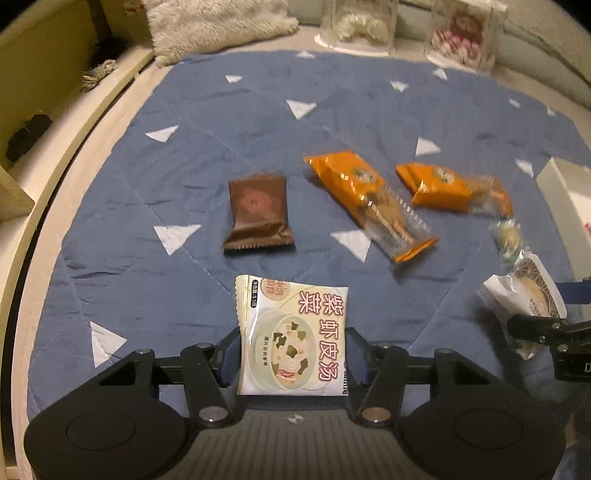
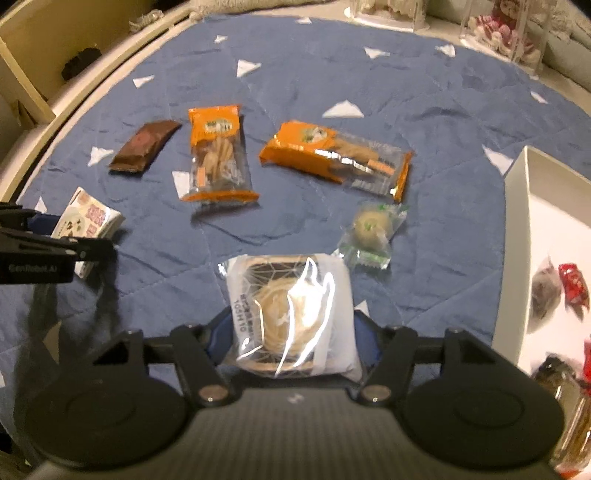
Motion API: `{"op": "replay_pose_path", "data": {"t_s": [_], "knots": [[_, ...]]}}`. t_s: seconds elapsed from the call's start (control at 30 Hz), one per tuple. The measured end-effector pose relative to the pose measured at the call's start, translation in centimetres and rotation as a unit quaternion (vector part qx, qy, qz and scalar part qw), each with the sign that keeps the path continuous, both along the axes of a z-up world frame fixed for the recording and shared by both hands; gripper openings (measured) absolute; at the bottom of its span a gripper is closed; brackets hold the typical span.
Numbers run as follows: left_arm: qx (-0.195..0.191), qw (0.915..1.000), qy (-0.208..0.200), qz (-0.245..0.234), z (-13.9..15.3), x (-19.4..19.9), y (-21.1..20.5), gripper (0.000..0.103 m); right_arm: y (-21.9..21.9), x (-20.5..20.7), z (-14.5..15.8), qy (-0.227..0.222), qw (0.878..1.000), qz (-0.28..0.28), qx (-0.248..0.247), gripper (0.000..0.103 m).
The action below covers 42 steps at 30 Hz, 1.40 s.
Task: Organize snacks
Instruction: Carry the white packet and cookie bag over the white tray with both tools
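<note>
A white seaweed soup packet [image 1: 291, 332] stands between the blue pads of my left gripper [image 1: 291, 354], which press on its two sides. My right gripper [image 2: 293, 332] is shut on a clear packet of pale noodles [image 2: 291, 314]. From the right wrist view the soup packet [image 2: 88, 229] looks tilted up off the blue quilt [image 2: 424, 96]. On the quilt lie a brown packet [image 1: 258, 214], two orange biscuit packets [image 1: 365, 199] [image 1: 450, 188] and a small green-wrapped round sweet [image 2: 369, 232].
A white box [image 2: 517, 206] with red-wrapped and dark sweets sits at the right edge of the quilt. Clear cases with flowers [image 1: 461, 33] and a fluffy cushion [image 1: 214, 26] line the far side. A cream ledge [image 1: 55, 192] runs along the left.
</note>
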<state>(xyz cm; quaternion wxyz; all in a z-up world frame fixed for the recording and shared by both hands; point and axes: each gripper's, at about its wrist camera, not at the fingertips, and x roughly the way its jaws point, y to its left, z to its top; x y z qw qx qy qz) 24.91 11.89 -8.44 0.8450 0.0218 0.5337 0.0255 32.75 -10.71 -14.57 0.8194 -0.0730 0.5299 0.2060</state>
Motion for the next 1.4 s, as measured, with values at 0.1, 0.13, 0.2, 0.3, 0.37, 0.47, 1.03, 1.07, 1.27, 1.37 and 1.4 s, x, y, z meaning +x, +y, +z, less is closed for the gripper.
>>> {"op": "replay_pose_path", "data": {"t_s": [0.1,0.13,0.2,0.3,0.37,0.47,1.03,1.07,1.27,1.37,1.4], "knots": [[-0.008,0.9999,-0.011,0.005,0.9,-0.1,-0.4,0.058,-0.5,-0.2,1.5,-0.023,1.0,-0.001,0.008,0.071],[-0.011,0.9998,-0.016,0.007,1.3,-0.2,-0.7,0.058,-0.6,-0.2,2.0,-0.029,1.0,-0.001,0.009,0.071],[-0.016,0.9995,-0.027,0.01,2.1,-0.4,-1.2,0.058,-1.0,-0.4,2.9,-0.041,0.999,-0.003,0.011,0.071],[-0.022,0.9988,-0.043,0.011,3.2,-0.9,-2.1,0.058,-2.1,-0.6,4.0,-0.051,0.999,-0.013,0.014,0.071],[-0.026,0.9982,-0.053,0.008,3.9,-1.2,-2.9,0.058,-2.9,-1.0,4.7,-0.06,0.998,-0.019,0.013,0.071],[-0.038,0.997,-0.067,0.005,4.8,-1.7,-4.2,0.058,-4.6,-1.5,5.8,-0.075,0.997,-0.033,0.011,0.071],[-0.08,0.991,-0.09,-0.058,6.6,-1.7,-14.5,0.058,-16.3,-6.0,9.2,-0.121,0.986,-0.115,0.015,0.071],[-0.085,0.9903,-0.091,-0.062,6.6,-1.6,-15.3,0.058,-17.1,-6.2,9.3,-0.123,0.985,-0.12,0.013,0.071],[-0.121,0.9856,-0.088,-0.079,6.4,-1.3,-20.3,0.058,-22.3,-7.7,9.8,-0.13,0.981,-0.142,0.007,0.071],[-0.135,0.9831,-0.083,-0.092,6.0,-1.0,-22.9,0.058,-25.3,-8.3,9.9,-0.132,0.978,-0.161,0.007,0.071],[-0.14,0.9821,-0.081,-0.097,5.9,-1.0,-23.8,0.058,-26.2,-8.4,9.8,-0.132,0.977,-0.167,0.006,0.071]]}}
